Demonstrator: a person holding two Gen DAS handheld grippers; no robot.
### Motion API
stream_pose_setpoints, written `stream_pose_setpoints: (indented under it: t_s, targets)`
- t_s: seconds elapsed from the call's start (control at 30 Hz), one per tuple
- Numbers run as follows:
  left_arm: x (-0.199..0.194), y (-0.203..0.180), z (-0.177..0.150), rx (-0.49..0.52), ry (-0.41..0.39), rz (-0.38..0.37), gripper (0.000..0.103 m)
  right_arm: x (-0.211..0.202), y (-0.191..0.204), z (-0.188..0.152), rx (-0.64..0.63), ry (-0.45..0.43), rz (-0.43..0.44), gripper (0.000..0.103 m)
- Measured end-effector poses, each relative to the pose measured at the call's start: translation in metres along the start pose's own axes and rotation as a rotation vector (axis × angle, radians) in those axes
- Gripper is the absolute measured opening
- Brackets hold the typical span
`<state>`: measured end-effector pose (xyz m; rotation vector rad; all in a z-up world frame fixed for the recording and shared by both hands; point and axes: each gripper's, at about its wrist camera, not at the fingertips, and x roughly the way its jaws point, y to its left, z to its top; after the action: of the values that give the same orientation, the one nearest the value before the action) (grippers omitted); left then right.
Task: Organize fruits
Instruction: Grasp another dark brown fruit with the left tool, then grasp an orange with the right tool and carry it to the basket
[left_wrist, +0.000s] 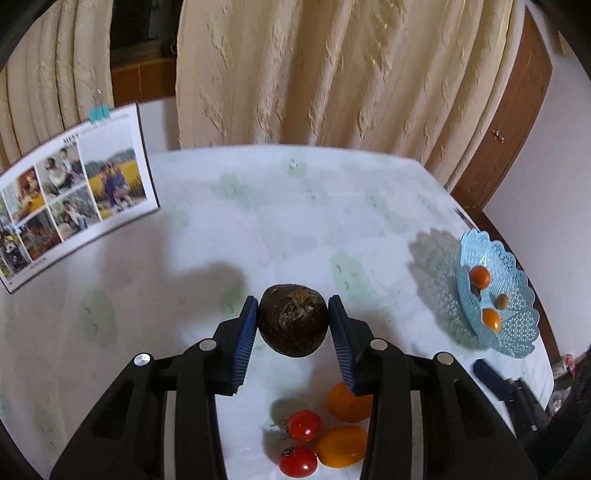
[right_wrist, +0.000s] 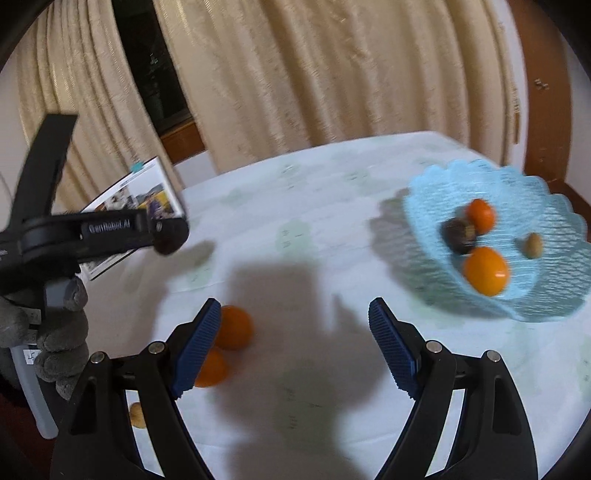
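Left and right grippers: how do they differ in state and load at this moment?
The left gripper is closed on a dark brown fruit, held above the table; the right gripper holds nothing. The left's pads press the fruit's sides, while the right's jaws stand wide apart over bare tablecloth. Both have black arms and ribbed blue pads.

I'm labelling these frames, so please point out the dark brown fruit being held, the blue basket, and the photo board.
dark brown fruit (left_wrist: 293, 319): left wrist view, its front face.
blue basket (right_wrist: 546, 306): right wrist view, its near rim.
photo board (left_wrist: 110, 173): left wrist view, a photo panel.
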<state>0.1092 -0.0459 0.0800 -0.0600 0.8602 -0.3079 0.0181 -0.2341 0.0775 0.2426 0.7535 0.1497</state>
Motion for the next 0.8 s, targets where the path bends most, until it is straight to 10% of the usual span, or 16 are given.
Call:
stream_pose_setpoints:
  t_s: [0.23, 0.8]
  targets:
    - [-0.019, 0.001, 0.004, 0.006, -0.058, 0.007, 0.04, 0.041, 0.023, 0.0, 0.002, 0.126, 0.081, 0.081]
    - [-0.025, 0.005, 0.006, -0.011, -0.078, 0.007, 0.04, 0.072, 0.032, -0.006, -0.002, 0.225, 0.134, 0.039]
